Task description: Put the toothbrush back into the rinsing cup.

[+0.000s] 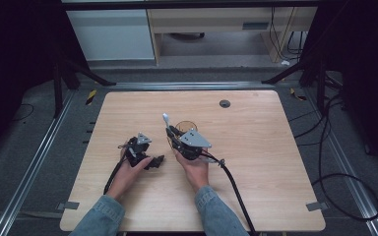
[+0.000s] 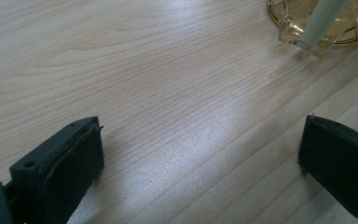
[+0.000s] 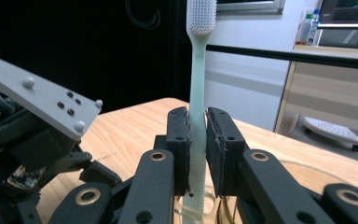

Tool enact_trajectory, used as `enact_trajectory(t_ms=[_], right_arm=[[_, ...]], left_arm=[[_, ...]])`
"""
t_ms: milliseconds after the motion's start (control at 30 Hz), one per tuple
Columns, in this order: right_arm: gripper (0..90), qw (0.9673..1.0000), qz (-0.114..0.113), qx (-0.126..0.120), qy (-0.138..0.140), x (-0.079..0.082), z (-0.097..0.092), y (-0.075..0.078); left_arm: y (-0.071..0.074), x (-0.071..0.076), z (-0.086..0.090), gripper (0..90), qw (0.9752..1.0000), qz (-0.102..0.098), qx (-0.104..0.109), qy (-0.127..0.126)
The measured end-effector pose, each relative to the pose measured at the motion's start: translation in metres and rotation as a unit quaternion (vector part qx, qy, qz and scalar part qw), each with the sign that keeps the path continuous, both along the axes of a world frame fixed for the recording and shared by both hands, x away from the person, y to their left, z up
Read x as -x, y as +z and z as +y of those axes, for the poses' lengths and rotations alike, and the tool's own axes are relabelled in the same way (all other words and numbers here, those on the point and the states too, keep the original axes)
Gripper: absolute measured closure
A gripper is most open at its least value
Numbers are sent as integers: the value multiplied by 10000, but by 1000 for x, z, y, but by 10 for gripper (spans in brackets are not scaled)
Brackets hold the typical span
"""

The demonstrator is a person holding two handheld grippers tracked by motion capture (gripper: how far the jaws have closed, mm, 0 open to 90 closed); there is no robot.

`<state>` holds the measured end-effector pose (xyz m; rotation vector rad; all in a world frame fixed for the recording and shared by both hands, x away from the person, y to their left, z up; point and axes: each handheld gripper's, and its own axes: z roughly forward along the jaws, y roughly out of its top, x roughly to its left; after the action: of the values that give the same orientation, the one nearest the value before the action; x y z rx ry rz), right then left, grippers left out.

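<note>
Toothbrush (image 3: 197, 93), pale green with white bristles, is standing upright between the jaws of the right gripper (image 3: 197, 149), which are clamping its handle; its lower end is dipping into the clear amber-tinted cup (image 1: 183, 129) near the middle of the tabletop (image 1: 256, 147). The left gripper (image 1: 145, 155) is resting on the wood just beside, its jaws standing wide apart on nothing. The step in hand is probably placing the brush in the cup; the next move is calling for a careful lowering and release. No readable writing is showing.
</note>
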<state>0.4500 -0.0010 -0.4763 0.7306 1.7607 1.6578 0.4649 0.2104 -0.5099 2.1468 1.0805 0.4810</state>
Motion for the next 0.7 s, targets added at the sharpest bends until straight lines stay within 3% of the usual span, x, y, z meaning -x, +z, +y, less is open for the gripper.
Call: enact_trajectory(t_ms=[267, 700], right_arm=[[795, 9997, 103, 233, 53, 0, 0, -4], [785, 9991, 259, 311, 130, -2, -1, -1]], left_arm=[[0, 0, 0, 0, 10000, -5, 4, 8], [0, 0, 0, 0, 10000, -6, 4, 7]])
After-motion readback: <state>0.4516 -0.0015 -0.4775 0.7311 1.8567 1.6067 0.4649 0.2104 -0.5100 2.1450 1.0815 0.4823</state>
